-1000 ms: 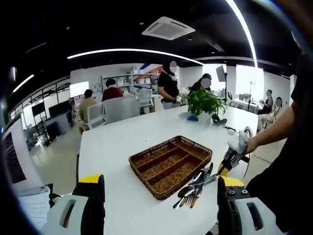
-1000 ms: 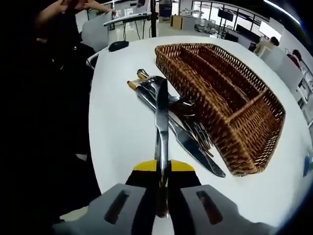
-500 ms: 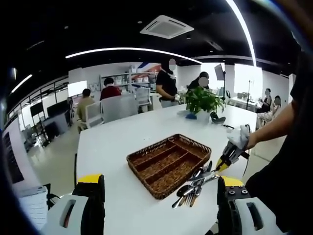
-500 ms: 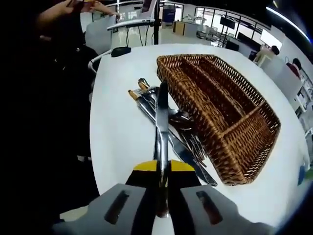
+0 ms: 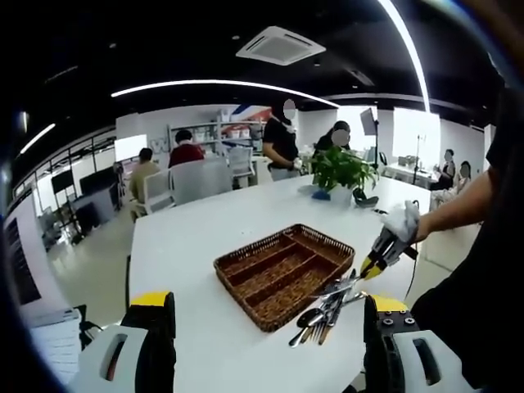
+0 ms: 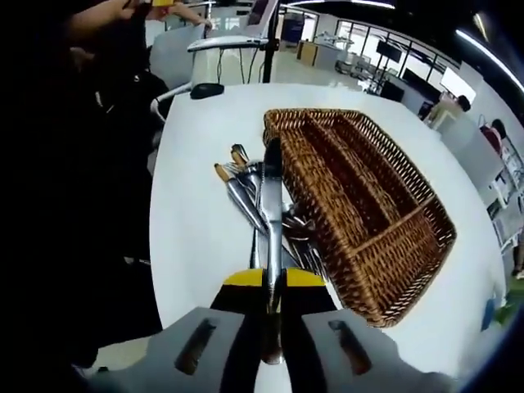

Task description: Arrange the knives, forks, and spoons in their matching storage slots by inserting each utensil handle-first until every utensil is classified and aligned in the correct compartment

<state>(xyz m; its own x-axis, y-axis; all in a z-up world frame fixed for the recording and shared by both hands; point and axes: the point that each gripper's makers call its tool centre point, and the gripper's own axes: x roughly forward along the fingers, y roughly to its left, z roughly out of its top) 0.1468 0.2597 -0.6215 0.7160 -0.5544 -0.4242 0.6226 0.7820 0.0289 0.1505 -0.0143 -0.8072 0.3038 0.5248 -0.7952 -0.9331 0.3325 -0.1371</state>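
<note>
In the right gripper view, a knife point(image 6: 273, 214) is clamped between the closed jaws of the right gripper point(image 6: 273, 327). Its blade points forward, away from the camera, and is held above a loose pile of cutlery point(image 6: 264, 209) lying on the white surface point(image 6: 192, 205). In that pile, several forks, spoons and knives are crossed over one another, and some wooden-tipped handles are seen at its far end. Just beside the pile, to the right in this view, a woven wicker tray point(image 6: 360, 205) with long compartments and one crosswise compartment is set on the surface; no cutlery is seen inside it.

In the left gripper view, the left gripper point(image 5: 266, 344) is held with its jaws wide apart and nothing between them, well back from the tray point(image 5: 282, 274). The right gripper point(image 5: 372, 262), held by a gloved hand point(image 5: 403, 223), is seen to the right of the tray, with the knife point(image 5: 336, 286) carried over the pile of cutlery point(image 5: 323, 309) at the tray's near right corner. A potted plant point(image 5: 342, 172) stands farther back on the same surface point(image 5: 205, 237). Several people point(image 5: 282, 139) are seated or standing in the room behind, and a ceiling air unit point(image 5: 281, 46) is seen overhead.
</note>
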